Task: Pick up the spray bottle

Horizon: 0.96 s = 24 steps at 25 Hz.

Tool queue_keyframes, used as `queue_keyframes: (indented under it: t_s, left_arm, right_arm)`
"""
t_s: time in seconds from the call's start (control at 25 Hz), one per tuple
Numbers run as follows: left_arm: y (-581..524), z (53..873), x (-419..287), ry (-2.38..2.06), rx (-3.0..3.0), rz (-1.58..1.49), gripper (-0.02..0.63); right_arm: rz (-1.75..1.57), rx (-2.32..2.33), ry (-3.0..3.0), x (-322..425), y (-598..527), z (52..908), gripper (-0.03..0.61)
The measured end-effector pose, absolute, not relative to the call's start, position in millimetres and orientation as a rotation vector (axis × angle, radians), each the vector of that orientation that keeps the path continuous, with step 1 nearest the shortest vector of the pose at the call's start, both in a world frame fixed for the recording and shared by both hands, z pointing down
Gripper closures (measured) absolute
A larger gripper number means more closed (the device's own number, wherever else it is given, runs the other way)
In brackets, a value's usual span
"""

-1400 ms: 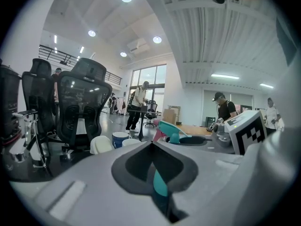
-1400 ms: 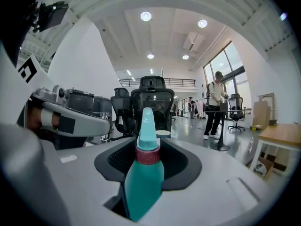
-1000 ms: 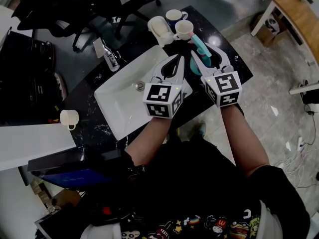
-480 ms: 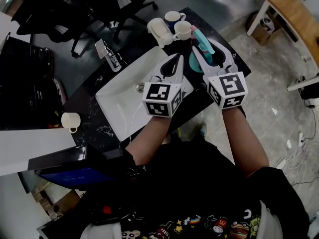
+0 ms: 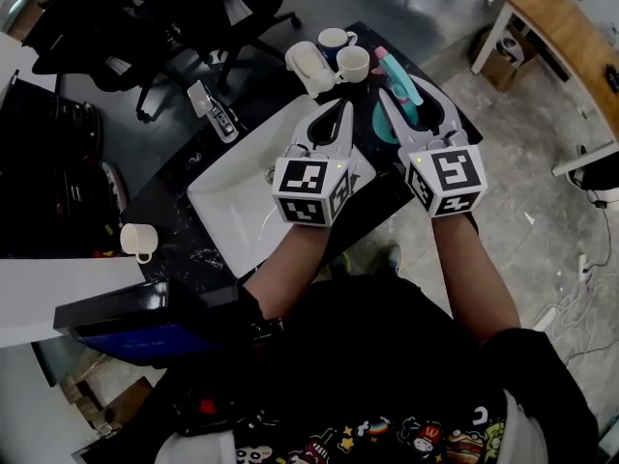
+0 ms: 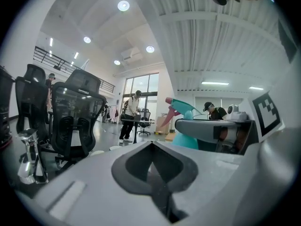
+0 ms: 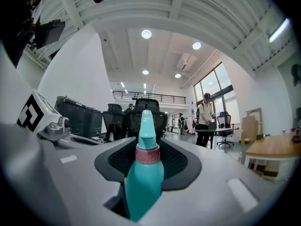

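The teal spray bottle with a pink collar stands upright between the jaws of my right gripper, which is shut on its body. In the head view the spray bottle is over the right end of the dark counter, its nozzle pointing away from me. My left gripper hovers beside it over the white sink, shut with nothing in it. In the left gripper view the spray bottle shows to the right, behind the right gripper's finger.
A white sink basin fills the counter's middle, with a chrome tap behind it. Two cups and a white dish stand at the far end, another cup at left. Office chairs stand beyond, a wooden table to the right.
My right gripper has shifted a little to the right with the spray bottle held in it. The left gripper has barely moved.
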<state>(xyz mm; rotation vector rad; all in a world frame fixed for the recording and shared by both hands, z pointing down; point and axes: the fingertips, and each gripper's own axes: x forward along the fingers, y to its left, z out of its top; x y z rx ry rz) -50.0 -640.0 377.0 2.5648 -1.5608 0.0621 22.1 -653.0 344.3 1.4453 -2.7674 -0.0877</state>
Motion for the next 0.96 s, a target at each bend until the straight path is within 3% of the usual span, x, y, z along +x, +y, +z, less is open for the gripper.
queue_keyframes:
  t_s: [0.96]
  left_arm:
    - [-644.5,373.8,-55.6,-1.585,2.552,0.051,0.613]
  right_arm:
    - [-0.058,1.438,-2.770,21.1,-658.3,352.9,0.401]
